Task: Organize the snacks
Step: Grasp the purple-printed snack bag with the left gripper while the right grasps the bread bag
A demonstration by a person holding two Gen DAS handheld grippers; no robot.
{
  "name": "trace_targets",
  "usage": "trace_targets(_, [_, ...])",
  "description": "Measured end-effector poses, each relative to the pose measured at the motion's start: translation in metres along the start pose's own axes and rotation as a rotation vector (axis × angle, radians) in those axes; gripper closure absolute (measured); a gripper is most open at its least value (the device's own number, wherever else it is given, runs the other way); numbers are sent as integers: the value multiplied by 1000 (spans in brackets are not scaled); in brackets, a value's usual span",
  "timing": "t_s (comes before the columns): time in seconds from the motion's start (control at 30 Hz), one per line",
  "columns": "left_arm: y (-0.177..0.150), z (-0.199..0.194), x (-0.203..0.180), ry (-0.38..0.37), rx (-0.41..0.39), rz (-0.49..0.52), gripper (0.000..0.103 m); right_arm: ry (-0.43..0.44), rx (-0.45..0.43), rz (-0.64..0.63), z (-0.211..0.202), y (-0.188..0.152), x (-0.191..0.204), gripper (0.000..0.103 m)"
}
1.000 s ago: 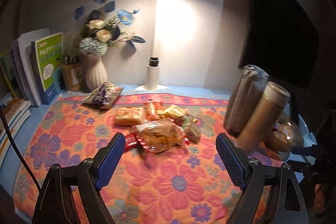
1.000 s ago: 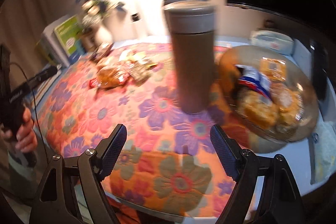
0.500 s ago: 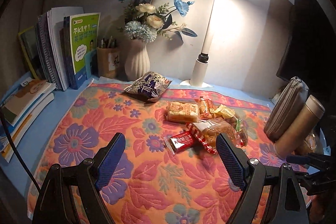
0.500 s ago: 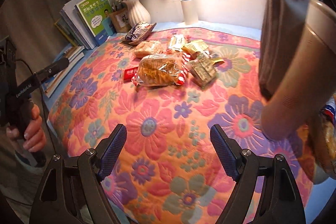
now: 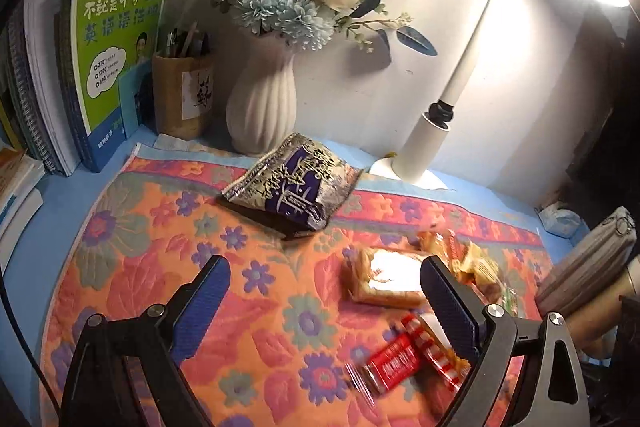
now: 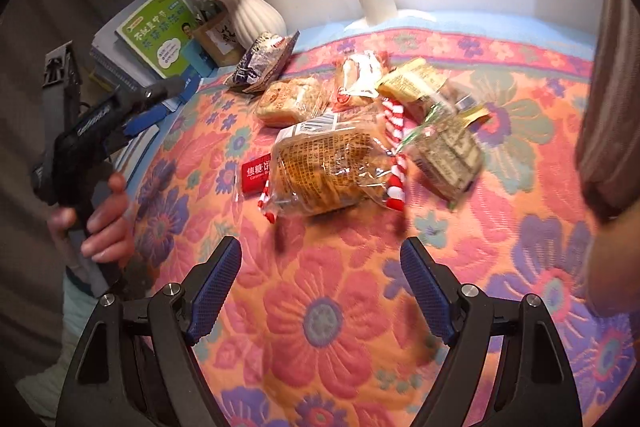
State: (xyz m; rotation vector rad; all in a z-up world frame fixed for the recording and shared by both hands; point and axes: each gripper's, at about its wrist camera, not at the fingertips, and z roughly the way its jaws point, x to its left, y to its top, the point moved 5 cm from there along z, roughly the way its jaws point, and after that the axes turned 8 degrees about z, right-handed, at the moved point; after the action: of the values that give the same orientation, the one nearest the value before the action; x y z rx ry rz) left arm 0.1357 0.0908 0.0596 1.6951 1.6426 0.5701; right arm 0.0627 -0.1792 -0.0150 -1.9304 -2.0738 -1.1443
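Shift since earlier frame: both views have swung from the flasks toward the snack pile; I now face it closer.
Left tool [image 5: 324,291]: jaws opening, nothing between them, aimed near the purple bag [image 5: 294,183].
Right tool [image 6: 320,283]: wide, empty, short of the bread bag [image 6: 328,167].
Snacks: loose on the floral cloth [image 6: 320,323] over the surface; red packet [image 6: 258,173] touches the bread bag.
Progress: no snack in this pile gripped; I judge sorting of it still ahead.
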Motion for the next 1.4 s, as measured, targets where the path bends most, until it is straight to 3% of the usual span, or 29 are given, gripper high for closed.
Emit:
trace_targets(0.27, [18, 88, 22, -4, 113, 40, 6, 63, 51, 195, 36, 16, -19, 21])
trace_targets(0.5, [39, 121, 20, 39, 101, 102, 6, 162, -2, 418, 37, 33, -33, 20])
trace_targets(0.77, [42, 143, 9, 81, 73, 180, 5, 47, -122, 419, 55, 49, -15, 18])
trace_targets(0.8, [41, 143, 8, 95, 71, 193, 7, 32, -139, 407, 58, 50, -10, 18])
trace_targets(0.9, [39, 143, 3, 129, 58, 235, 32, -5, -179, 371, 61, 53, -7, 20])
trace_targets(1.03, [39, 136, -3, 149, 25, 270, 47, -20, -206, 332, 59, 51, -9, 30])
trace_targets(1.2, [37, 117, -1, 128, 20, 246, 55, 27, -200, 346, 51, 50, -16, 46])
trace_targets(1.4, [22, 82, 1, 67, 23, 198, 58, 37, -194, 325, 34, 36, -12, 52])
